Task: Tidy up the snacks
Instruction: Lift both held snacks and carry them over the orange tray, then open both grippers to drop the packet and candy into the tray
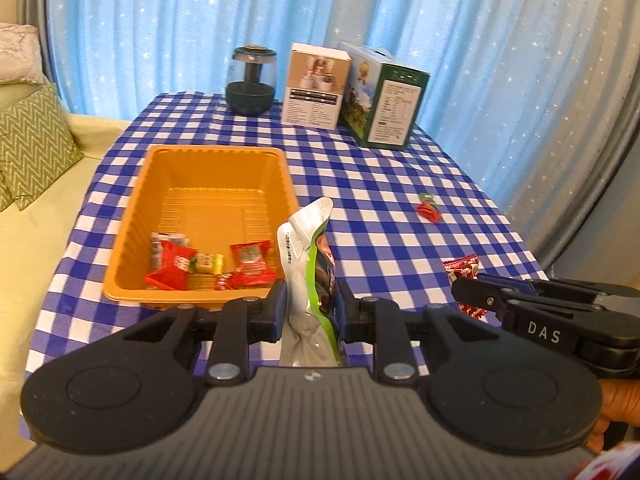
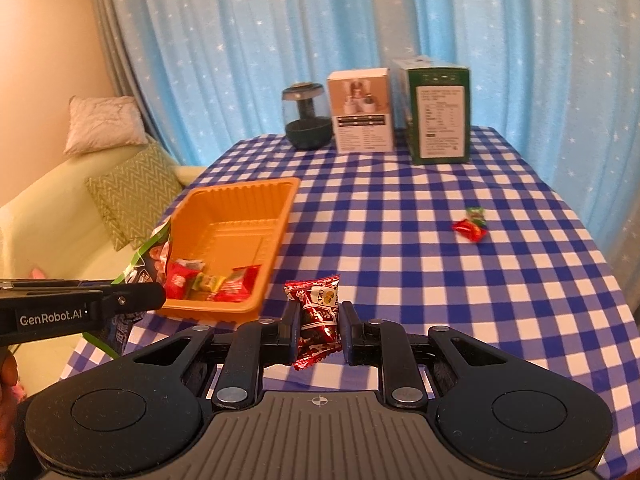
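An orange tray sits on the checked table and holds several small snack packets. My left gripper is shut on a white and green snack pouch, held upright just right of the tray's near corner; the pouch also shows in the right wrist view. My right gripper is shut on a dark red snack packet near the table's front, right of the tray; the packet also shows in the left wrist view. A small red and green candy lies at the right.
At the table's far edge stand a dark glass jar, a white box and a green box. A sofa with cushions is at the left. Blue curtains hang behind.
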A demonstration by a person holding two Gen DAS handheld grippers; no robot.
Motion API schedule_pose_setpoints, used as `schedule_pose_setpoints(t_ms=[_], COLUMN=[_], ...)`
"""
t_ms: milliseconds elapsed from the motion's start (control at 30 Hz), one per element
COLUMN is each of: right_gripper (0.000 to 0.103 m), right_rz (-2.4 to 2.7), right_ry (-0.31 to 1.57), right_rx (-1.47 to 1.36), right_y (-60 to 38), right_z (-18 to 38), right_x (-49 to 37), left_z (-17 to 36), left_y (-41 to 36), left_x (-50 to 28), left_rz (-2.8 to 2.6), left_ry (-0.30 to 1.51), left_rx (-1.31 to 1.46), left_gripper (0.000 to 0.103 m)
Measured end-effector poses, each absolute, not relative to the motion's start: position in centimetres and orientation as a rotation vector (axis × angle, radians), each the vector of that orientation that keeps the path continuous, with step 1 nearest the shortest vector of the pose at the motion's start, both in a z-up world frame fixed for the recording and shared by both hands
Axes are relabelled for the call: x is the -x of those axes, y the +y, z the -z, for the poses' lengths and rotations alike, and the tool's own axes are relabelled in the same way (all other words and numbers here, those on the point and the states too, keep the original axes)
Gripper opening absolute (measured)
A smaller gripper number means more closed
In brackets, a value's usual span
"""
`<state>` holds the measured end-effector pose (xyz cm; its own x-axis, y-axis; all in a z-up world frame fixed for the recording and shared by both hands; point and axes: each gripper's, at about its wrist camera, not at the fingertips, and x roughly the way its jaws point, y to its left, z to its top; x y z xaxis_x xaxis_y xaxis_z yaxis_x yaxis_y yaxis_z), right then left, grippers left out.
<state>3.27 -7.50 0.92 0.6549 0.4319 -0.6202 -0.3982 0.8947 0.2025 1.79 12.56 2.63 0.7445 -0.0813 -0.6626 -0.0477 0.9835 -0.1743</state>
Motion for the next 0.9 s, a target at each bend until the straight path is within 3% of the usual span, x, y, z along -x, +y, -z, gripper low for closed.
schedule_pose_setpoints(t_ms=[900], right_gripper=[0.021], right_rz=[-0.565], right_ry=[0.755], right_rx=[-0.002], right_y=[0.9], right_z=[1.3], right_x=[-10.6], left_z=[0.7], left_y=[20.6], left_x=[-8.9], left_rz=[-0.048], left_ry=[0.782], left_rx=[0.183], left_gripper=[0.022])
